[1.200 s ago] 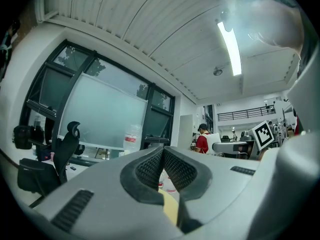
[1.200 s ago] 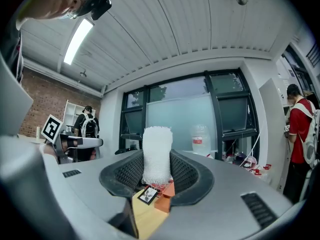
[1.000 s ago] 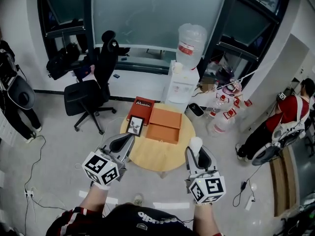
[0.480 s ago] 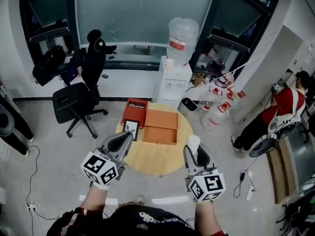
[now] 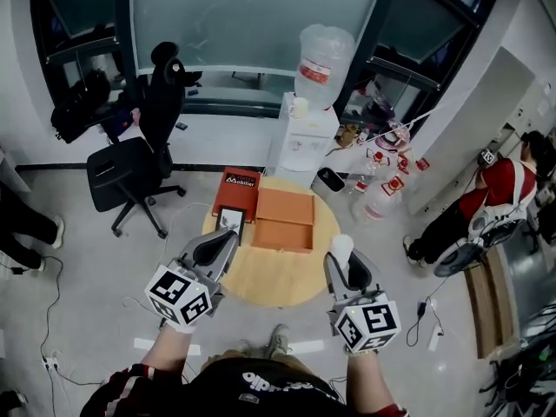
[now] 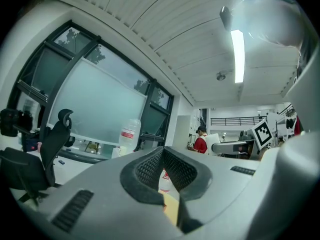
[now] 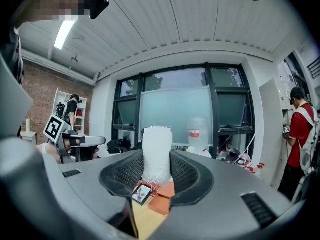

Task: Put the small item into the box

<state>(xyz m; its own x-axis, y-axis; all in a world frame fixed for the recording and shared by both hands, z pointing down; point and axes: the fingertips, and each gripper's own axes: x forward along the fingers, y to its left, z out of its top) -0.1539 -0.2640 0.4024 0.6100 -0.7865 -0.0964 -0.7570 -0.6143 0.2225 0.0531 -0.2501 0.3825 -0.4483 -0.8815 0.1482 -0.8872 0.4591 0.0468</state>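
Here we are above the round worktop (image 5: 276,278), both forearms coming in from the near edge and both tools pointing away from the person, close to level.

The left tool (image 5: 228,241) angles a little to the right. Its tip hangs over the worktop's left edge, near the small picture frame (image 5: 230,221). In the left gripper view its two dark pads meet at the far end, so the jaws are together with nothing between them; only a sliver of worktop shows through the gap below. The marker cube (image 5: 178,296) sits at the near end and covers most of the hand behind it.

The right tool (image 5: 344,265) points straight to the far side over the worktop's right near edge. It is clamped on the small white item (image 7: 157,154), a mesh-textured cylinder. The item stands upright, with a ribbed pad pressing each side and its top poking well above the jaws. It is up in the tool's grip, apart from the box.

The orange box (image 5: 284,220) lies on the far half of the worktop, well beyond the right tool's tip. A dark red box (image 5: 236,193) lies just beside it at the far left, and the frame stands just left of it.

Farther off are a water dispenser (image 5: 301,142), a black office chair (image 5: 139,156) to the left, and a person in red (image 5: 497,191) far right.
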